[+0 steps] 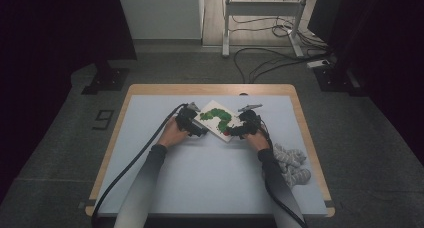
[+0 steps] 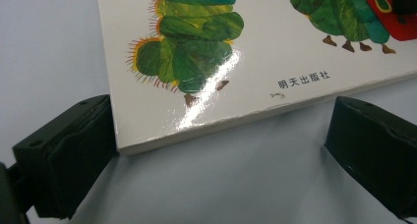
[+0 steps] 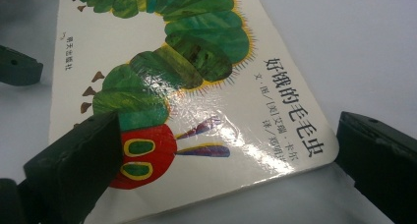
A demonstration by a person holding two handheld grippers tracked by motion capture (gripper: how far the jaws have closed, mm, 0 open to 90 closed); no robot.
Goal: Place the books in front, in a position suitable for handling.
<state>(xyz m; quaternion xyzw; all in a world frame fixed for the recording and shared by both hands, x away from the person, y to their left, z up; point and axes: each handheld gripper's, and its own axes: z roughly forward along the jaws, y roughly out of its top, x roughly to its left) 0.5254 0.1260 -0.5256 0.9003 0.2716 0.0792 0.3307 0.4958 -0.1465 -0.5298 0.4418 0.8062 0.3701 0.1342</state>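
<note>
A white board book with a green caterpillar on its cover lies flat on the pale blue table. My left gripper is open at the book's left near corner. In the left gripper view its left jaw touches the book at that corner, and the right jaw stands clear of the edge. My right gripper is open around the book's rounded corner by the red head. In the right gripper view one jaw overlaps the cover and the other sits just off the corner. Another jaw, the left gripper's, shows at far left.
A grey and white striped cloth bundle lies at the table's right edge, near my right forearm. Cables trail from both grippers over the near table edge. Beyond the table, a white desk frame and loose cables sit on the floor.
</note>
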